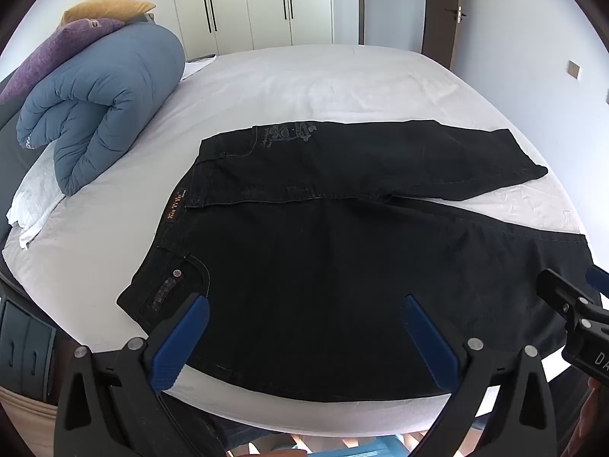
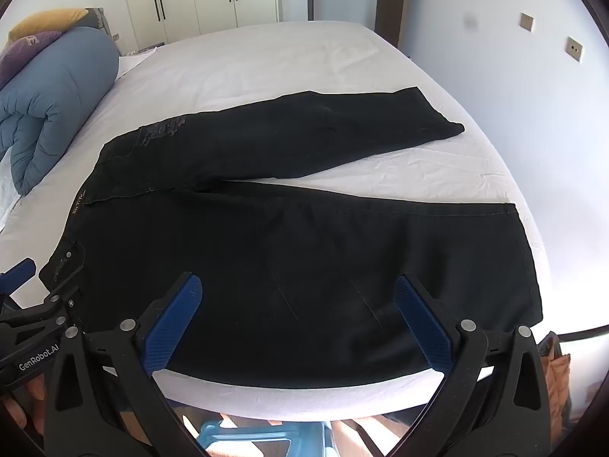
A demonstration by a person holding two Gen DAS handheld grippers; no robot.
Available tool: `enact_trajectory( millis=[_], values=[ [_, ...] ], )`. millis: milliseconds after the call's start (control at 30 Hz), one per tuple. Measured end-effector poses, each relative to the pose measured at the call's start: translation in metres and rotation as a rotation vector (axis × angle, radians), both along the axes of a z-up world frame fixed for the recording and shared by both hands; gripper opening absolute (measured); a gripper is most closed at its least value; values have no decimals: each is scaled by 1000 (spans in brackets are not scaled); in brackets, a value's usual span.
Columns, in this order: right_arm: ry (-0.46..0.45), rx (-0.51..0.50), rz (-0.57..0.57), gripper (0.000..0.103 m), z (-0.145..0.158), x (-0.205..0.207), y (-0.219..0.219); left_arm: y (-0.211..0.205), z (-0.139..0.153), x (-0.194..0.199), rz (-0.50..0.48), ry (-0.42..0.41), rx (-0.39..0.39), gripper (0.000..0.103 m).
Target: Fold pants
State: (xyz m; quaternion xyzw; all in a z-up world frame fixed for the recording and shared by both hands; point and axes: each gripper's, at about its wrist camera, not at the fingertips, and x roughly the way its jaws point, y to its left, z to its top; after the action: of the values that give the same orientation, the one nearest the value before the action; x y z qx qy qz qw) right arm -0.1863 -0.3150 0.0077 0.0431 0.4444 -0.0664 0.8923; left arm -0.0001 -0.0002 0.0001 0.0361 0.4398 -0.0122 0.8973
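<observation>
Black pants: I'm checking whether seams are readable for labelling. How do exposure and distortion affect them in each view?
Left wrist: black pants underexposed, stitching faint, white sheet bright, edges bowed. Right wrist: pants equally dark, fisheye curves bed edge.

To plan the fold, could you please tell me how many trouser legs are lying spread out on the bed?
2: the far leg nearer the wardrobe, the near leg along the bed's front edge. None hidden.

I see a bed [image 1: 304, 76] with a white sheet filling the middle of the room. At ten o'clock lies a rolled blue duvet [image 1: 99, 106] with purple and yellow cushions [image 1: 57, 49] on it. At twelve stand pale wardrobe doors [image 1: 247, 3]; at one, a dark door [image 1: 453, 15].
</observation>
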Motion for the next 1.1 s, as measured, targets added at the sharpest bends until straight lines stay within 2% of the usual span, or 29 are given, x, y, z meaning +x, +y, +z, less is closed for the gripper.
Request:
enact_trajectory(
  millis=[1100],
  values=[
    [-3, -1, 2, 103, 0, 0, 3, 8, 1, -4, 5, 8, -1, 103]
  ],
)
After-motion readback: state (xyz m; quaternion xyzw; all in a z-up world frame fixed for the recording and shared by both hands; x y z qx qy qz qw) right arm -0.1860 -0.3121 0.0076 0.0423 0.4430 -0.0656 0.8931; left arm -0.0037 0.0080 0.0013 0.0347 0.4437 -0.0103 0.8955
